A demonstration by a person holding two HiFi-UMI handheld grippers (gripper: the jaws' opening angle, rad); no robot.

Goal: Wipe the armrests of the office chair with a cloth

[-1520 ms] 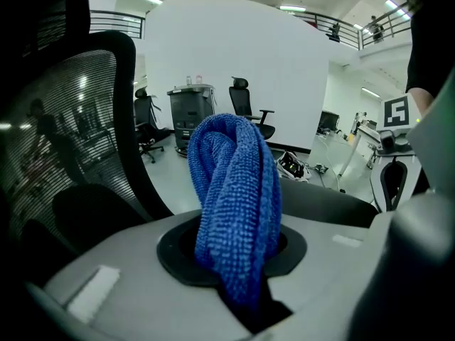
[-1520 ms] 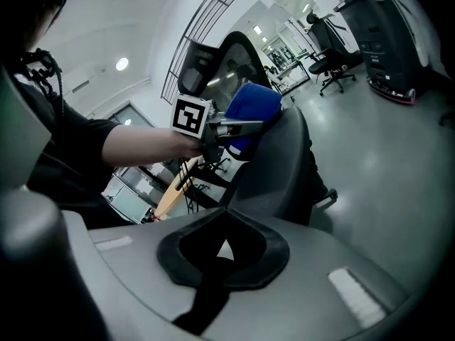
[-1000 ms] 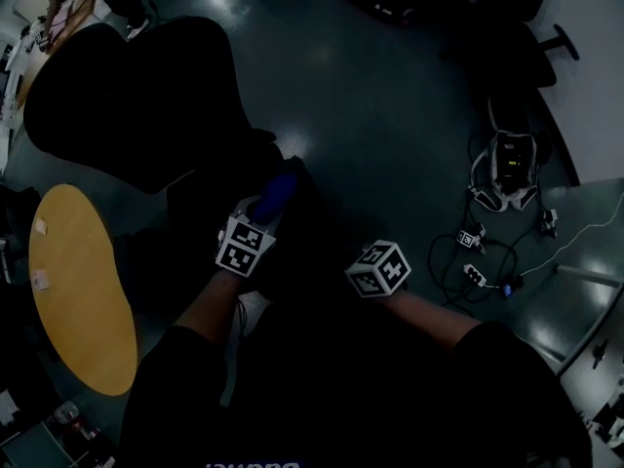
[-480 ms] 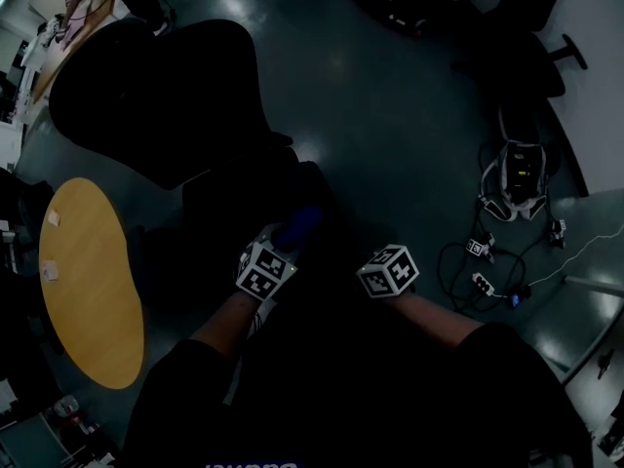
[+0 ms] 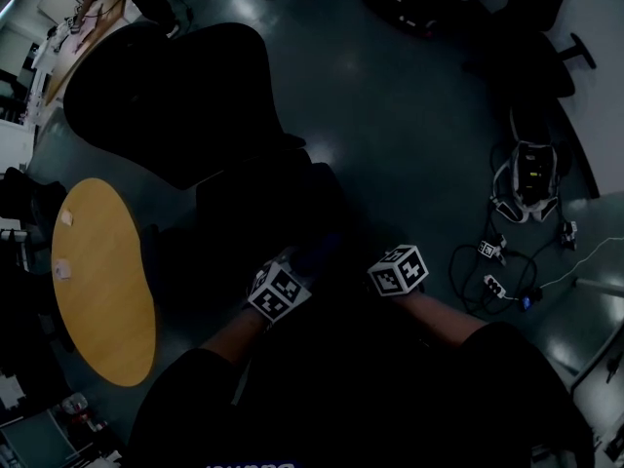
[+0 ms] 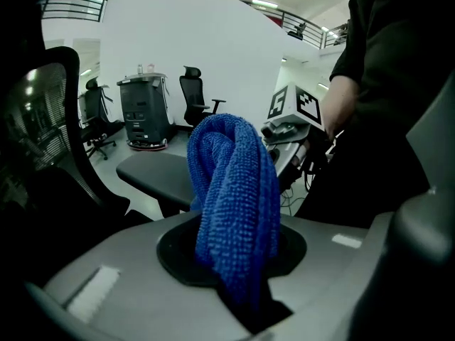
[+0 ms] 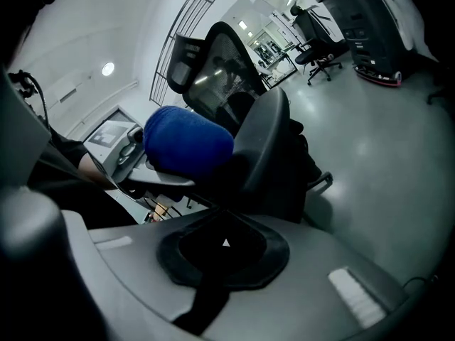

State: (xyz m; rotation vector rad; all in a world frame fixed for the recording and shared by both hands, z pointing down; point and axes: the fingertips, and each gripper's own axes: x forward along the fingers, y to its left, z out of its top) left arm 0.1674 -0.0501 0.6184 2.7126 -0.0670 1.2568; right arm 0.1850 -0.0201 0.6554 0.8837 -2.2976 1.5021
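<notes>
Over the last second both tools have drawn back toward the person and now sit lower in the head view. The left tool (image 6: 234,275) is clamped on the blue cloth (image 6: 234,183), which stands up from the jaws as a bunched, looped-pile fold. The right tool (image 7: 220,251) has its jaws together with nothing between them. The cloth sits just in front of the grey armrest (image 6: 160,172); contact is possible, but the dark head view does not confirm it. Both forearms reach forward, the tools near each other. The office chair (image 5: 175,96) stands beyond them, with a round yellow bench (image 5: 102,281) to its left.
</notes>
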